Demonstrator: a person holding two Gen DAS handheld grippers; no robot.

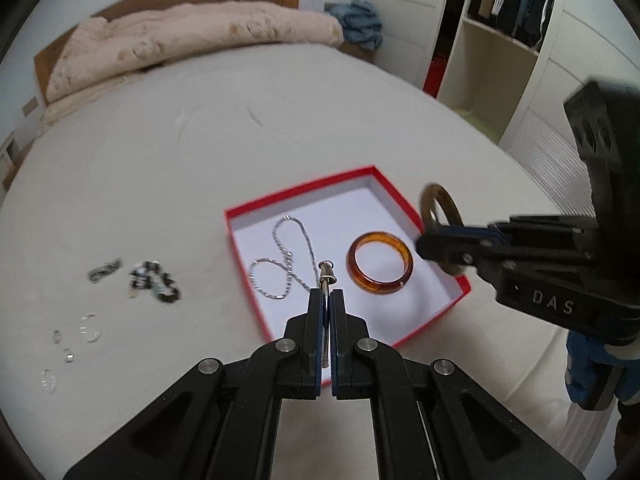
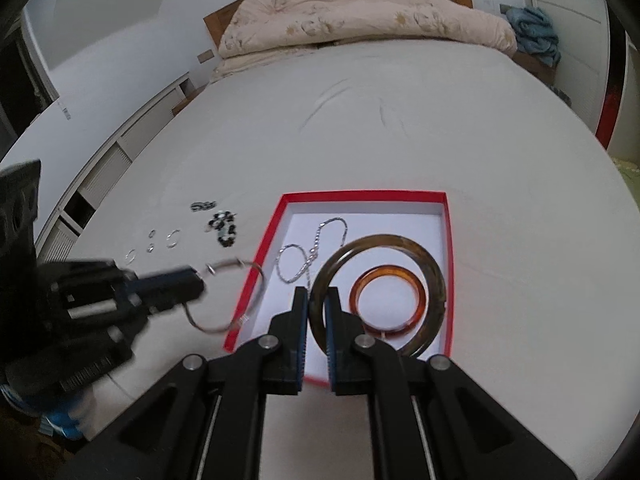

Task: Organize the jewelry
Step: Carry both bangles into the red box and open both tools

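A red box (image 1: 304, 192) (image 2: 360, 196) with a white floor lies on the bed. In it are a silver chain (image 1: 280, 264) (image 2: 312, 248) and an amber bangle (image 1: 379, 261) (image 2: 388, 300). My left gripper (image 1: 327, 294) (image 2: 200, 278) is shut on a thin silver wire bangle (image 1: 327, 276) (image 2: 236, 296), held above the box's left edge. My right gripper (image 2: 317, 294) (image 1: 432, 246) is shut on a dark olive bangle (image 2: 400, 248) (image 1: 438, 204), held over the box's right part.
Loose jewelry lies on the white bed left of the box: dark beaded pieces (image 1: 154, 280) (image 2: 224, 226) and small silver rings (image 1: 76, 340) (image 2: 160, 242). A beige duvet (image 1: 180, 40) lies at the headboard. A wardrobe (image 1: 520, 40) stands to the right.
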